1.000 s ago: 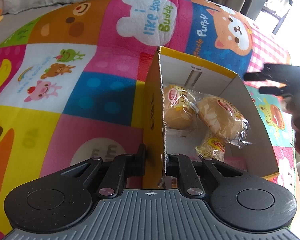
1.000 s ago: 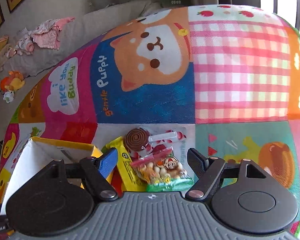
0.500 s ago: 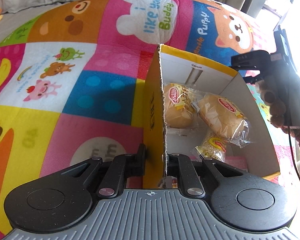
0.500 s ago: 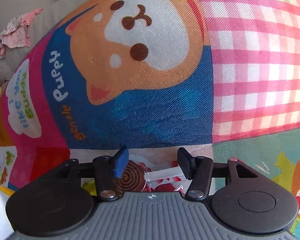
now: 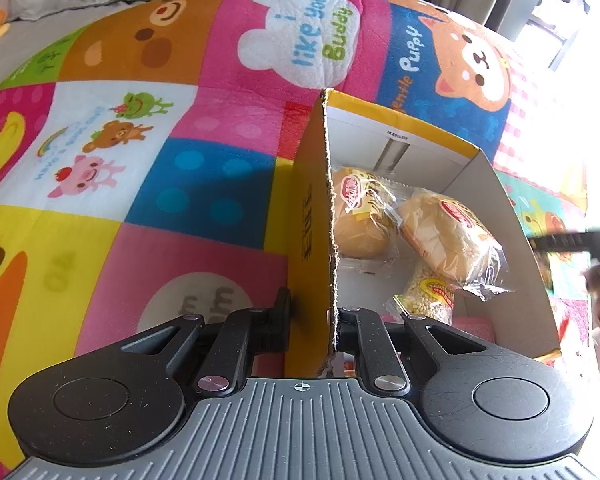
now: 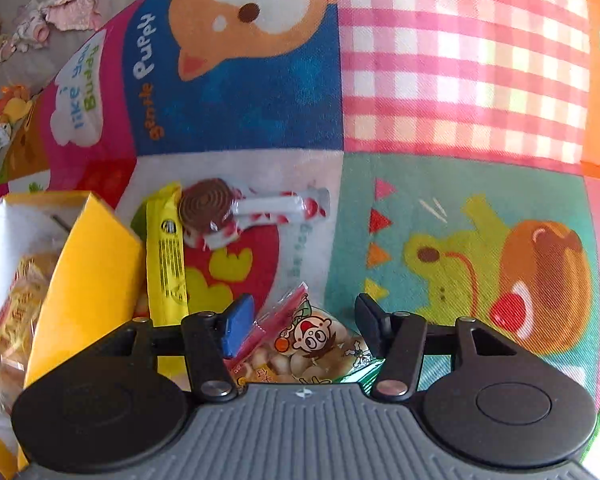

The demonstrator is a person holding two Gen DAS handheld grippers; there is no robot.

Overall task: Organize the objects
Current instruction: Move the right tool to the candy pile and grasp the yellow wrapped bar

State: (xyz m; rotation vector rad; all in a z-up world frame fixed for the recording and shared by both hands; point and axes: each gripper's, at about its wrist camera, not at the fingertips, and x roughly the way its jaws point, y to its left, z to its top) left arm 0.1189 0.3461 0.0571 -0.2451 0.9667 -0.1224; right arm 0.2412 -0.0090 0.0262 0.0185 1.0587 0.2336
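A yellow cardboard box (image 5: 306, 216) stands on a colourful play mat. My left gripper (image 5: 314, 312) is shut on the box's left wall. Inside lie two wrapped buns (image 5: 448, 236) and a small snack bag (image 5: 428, 296). In the right wrist view the box (image 6: 88, 264) is at the left. My right gripper (image 6: 300, 320) is open, low over a cartoon snack packet (image 6: 312, 348) that lies between its fingers. A chocolate swirl lollipop (image 6: 208, 208) and a yellow packet (image 6: 166, 256) lie just beyond, beside the box.
The play mat (image 6: 440, 100) stretches ahead and to the right. Grey bedding with clothes (image 6: 60, 20) and a small toy (image 6: 8, 112) lies at the far left. The right gripper shows at the right edge of the left wrist view (image 5: 568, 242).
My right gripper swung forward over the lollipop, then pulled back and now sits over the cartoon snack packet, still open. My left gripper has kept its hold on the box wall.
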